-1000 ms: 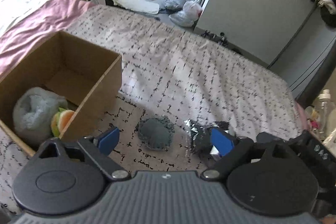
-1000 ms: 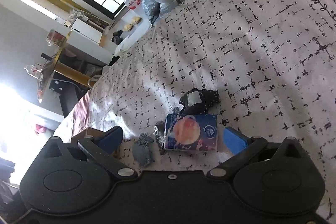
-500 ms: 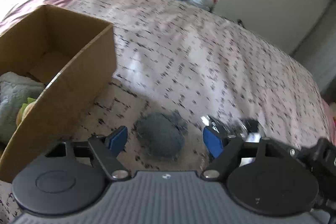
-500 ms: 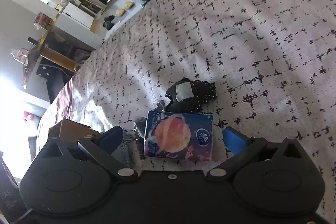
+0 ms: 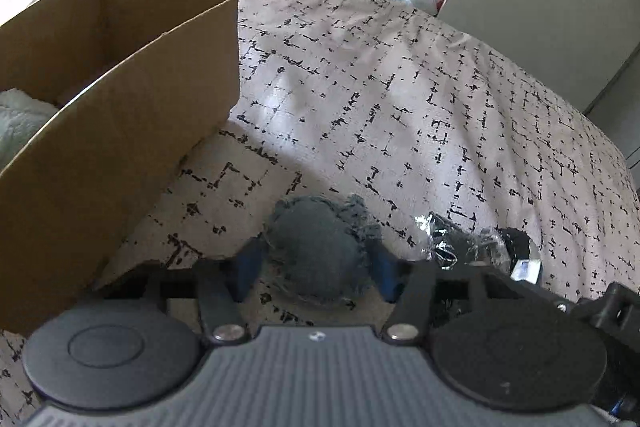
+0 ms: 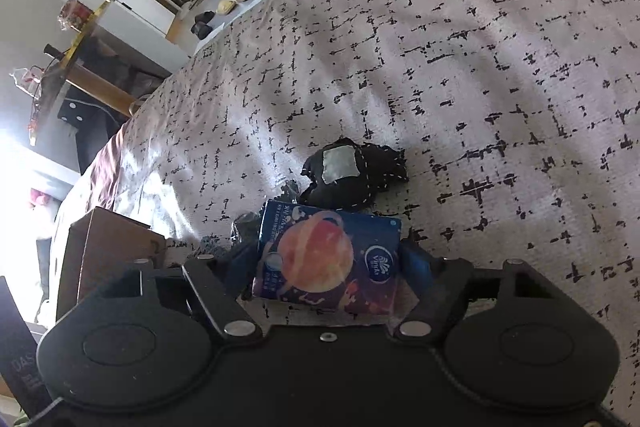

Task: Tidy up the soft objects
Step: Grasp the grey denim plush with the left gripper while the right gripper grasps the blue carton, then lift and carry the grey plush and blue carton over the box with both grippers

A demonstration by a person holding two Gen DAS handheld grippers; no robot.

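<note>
- Two tongs work over the bed (image 5: 400, 99), whose pale cover carries black dashes.
- Left tongs (image 5: 316, 263): the blue pads sit at 9 and 3 o'clock of a round grey-blue pouch (image 5: 320, 247) with a frayed edge and touch its sides, so the tongs are closed on it. The pouch lies on the bed cover, at 6 o'clock in the left wrist view.
- At 3 o'clock of that pouch, just beside it, lies a crinkled clear wrapper (image 5: 460, 247) with something dark inside.
- An open cardboard box (image 5: 120, 131) stands on the bed at 9 to 10 o'clock of the left tongs; a pale fluffy item (image 5: 20, 123) shows inside it at the left edge.
- Right tongs (image 6: 332, 263): the fingers flank a dark blue tissue pack (image 6: 328, 259) printed with an orange planet, and the blue pad at 3 o'clock presses on its side. The pad at 9 o'clock is mostly hidden, yet the tongs look closed on the pack, which rests on the bed.
- At 12 o'clock of the pack, touching its far edge, lies a black stitched pouch (image 6: 356, 175) with a grey patch.
</note>
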